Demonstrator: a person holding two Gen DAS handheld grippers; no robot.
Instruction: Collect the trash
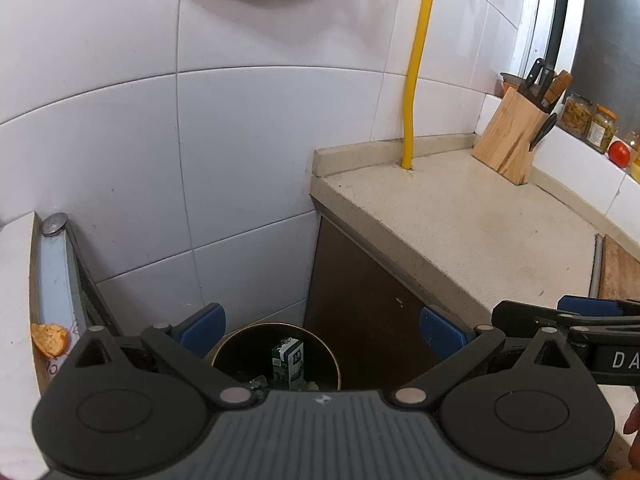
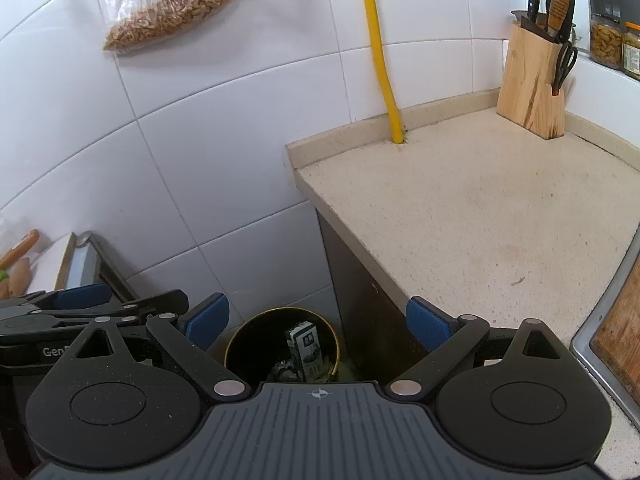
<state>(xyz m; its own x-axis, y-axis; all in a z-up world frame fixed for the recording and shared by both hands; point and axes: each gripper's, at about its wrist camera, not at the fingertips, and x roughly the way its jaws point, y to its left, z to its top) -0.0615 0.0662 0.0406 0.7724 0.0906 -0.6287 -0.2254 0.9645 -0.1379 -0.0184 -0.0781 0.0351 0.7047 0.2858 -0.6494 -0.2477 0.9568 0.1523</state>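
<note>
Both my jaws stand wide open and hold nothing. My left gripper (image 1: 322, 334) hangs over the black trash bin (image 1: 240, 344), which sits on the floor straight below the gap between my blue pads (image 1: 204, 330). Inside it a green-and-white carton (image 1: 287, 362) stands upright among crumpled scraps. My right gripper (image 2: 318, 322) is just beside the left one and looks down on the same bin (image 2: 248, 340), with the carton (image 2: 306, 352) again between its pads (image 2: 426, 326).

To the right of both jaws a dark cabinet side (image 1: 360, 308) rises close against the bin, under a speckled beige countertop (image 2: 480, 208). Far ahead on that countertop a wooden knife block (image 2: 532, 80) stands in the corner, and a yellow pipe (image 2: 378, 52) runs down the white tiled wall (image 1: 248, 152) into the counter's back edge. Jars (image 1: 588, 120) and a red tomato (image 1: 619, 153) sit on a ledge beyond the block. To the left of my left jaws a piece of orange peel (image 1: 49, 338) lies on a white surface. High ahead a clear bag of brown dried food (image 2: 172, 16) hangs against the tiles.
</note>
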